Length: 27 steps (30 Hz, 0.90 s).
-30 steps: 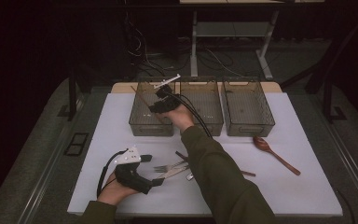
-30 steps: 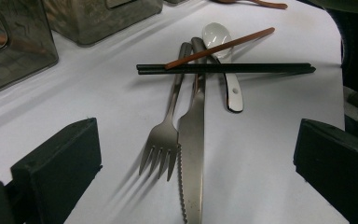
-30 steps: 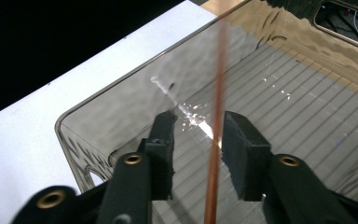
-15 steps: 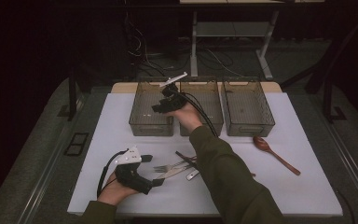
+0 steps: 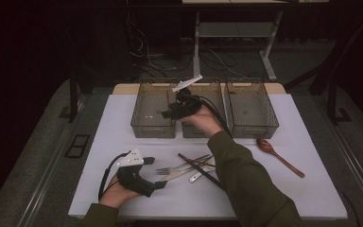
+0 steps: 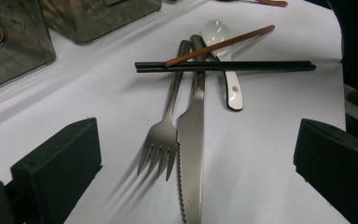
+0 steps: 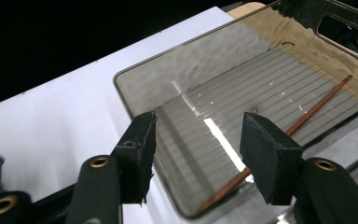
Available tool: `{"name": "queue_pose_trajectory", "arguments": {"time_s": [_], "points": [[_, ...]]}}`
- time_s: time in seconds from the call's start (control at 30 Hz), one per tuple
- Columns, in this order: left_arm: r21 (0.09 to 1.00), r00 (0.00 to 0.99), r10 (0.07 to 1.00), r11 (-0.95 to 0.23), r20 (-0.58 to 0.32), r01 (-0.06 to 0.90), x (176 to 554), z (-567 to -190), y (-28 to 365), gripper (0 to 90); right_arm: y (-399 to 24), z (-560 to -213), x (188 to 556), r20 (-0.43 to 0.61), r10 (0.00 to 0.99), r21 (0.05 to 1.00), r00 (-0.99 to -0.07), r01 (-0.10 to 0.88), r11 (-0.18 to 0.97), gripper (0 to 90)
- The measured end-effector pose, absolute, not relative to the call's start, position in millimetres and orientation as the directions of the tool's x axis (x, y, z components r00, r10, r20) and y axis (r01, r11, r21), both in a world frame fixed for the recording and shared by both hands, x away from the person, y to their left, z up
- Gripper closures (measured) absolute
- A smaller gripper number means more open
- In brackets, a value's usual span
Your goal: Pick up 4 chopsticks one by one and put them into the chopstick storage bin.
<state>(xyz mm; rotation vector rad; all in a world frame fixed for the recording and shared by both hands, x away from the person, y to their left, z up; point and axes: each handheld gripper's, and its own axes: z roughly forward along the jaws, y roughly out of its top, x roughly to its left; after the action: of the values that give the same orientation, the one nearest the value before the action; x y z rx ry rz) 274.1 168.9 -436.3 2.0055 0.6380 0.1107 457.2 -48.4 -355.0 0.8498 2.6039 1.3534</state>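
Observation:
My left gripper (image 5: 155, 172) rests low on the white table, open, its wide jaws (image 6: 196, 172) facing a pile of cutlery (image 5: 189, 168). The pile holds a fork (image 6: 161, 140), a serrated knife (image 6: 193, 140), a white spoon (image 6: 223, 51), two black chopsticks (image 6: 242, 66) and one brown chopstick (image 6: 219, 45). My right gripper (image 5: 167, 113) hovers over the left bin (image 5: 146, 127). Its jaws (image 7: 198, 154) have just been opening and hold nothing. A brown chopstick (image 7: 307, 114) lies on that bin's floor below them.
Three smoky plastic bins stand in a row at the back: the left one, a middle bin (image 5: 215, 87) and a right bin (image 5: 251, 127). A wooden spoon (image 5: 279, 156) lies on the table at the right. The table's front edge is near my left hand.
My right hand has shifted to the right along the bins and risen a little. My left hand and the cutlery pile have stayed put.

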Motion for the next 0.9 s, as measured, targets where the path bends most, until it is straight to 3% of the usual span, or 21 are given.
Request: {"name": "queue_pose_trajectory", "arguments": {"time_s": [0.9], "points": [[0.843,0.851,0.491,-0.364,-0.189,0.397,275,-436,171,0.0,-116,-346,411,0.119,0.444,0.797,-0.888,0.352,0.491,41.6]]}}
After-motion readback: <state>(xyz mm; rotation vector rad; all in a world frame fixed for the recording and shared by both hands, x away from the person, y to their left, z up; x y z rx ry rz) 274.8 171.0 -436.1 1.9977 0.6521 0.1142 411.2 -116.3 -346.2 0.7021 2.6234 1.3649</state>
